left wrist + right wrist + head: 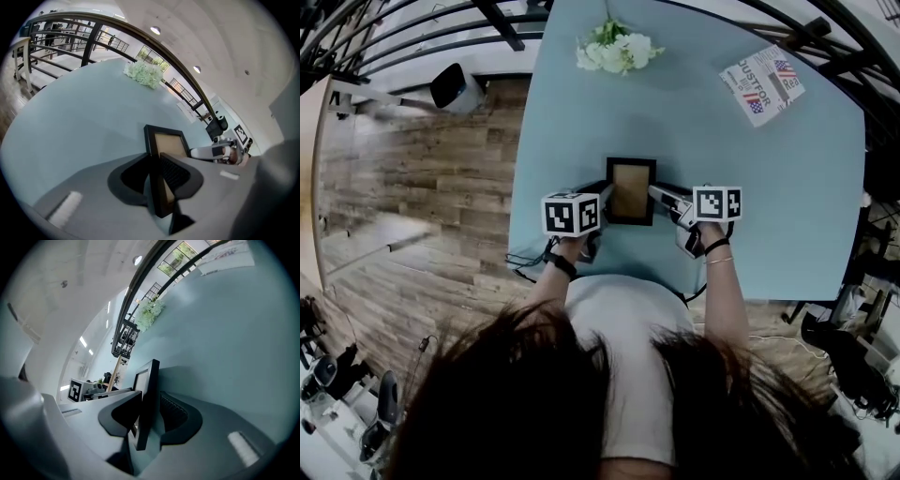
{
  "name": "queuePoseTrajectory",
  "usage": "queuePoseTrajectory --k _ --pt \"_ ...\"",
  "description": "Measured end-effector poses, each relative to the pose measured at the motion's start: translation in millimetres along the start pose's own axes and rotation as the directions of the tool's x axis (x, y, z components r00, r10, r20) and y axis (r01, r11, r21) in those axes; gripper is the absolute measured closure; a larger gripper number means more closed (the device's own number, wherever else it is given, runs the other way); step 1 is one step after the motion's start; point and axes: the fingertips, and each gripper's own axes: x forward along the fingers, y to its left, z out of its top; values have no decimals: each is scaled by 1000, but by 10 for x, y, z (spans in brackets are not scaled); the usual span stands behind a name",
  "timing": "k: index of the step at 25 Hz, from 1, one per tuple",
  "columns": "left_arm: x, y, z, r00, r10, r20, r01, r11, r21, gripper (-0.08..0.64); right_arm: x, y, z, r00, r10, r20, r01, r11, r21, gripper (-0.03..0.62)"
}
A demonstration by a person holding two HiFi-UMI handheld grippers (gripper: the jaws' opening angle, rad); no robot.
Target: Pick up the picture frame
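Note:
A small picture frame point(630, 190) with a black border and tan insert is held over the pale blue table point(787, 187), near its front edge. My left gripper point(602, 204) is shut on the frame's left side, and my right gripper point(658, 195) is shut on its right side. In the left gripper view the picture frame point(167, 144) stands edge-on between the jaws of the left gripper point(158, 180). The right gripper view shows the picture frame point(149, 390) clamped the same way in the right gripper point(149, 420), its black side edge facing the camera.
A bunch of white flowers point(617, 49) lies at the table's far edge. A printed card point(761, 84) lies at the far right. Dark metal railings point(136, 33) curve round the table's far side. Wooden floor point(412, 206) is to the left.

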Motion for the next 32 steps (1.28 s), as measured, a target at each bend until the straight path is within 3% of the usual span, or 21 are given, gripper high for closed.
queuePoseTrajectory --k 12,24,32 --pt "-2 -6 22 998 -52 -18 51 997 -62 425 271 259 4 987 146 -60 -140 986 96 497" --pt "3 -1 13 997 -68 -24 66 995 -80 425 425 334 52 985 174 -23 -169 976 137 500" --pt "2 -8 12 997 -72 -26 70 994 -85 425 430 277 59 987 163 -4 -160 972 175 558"
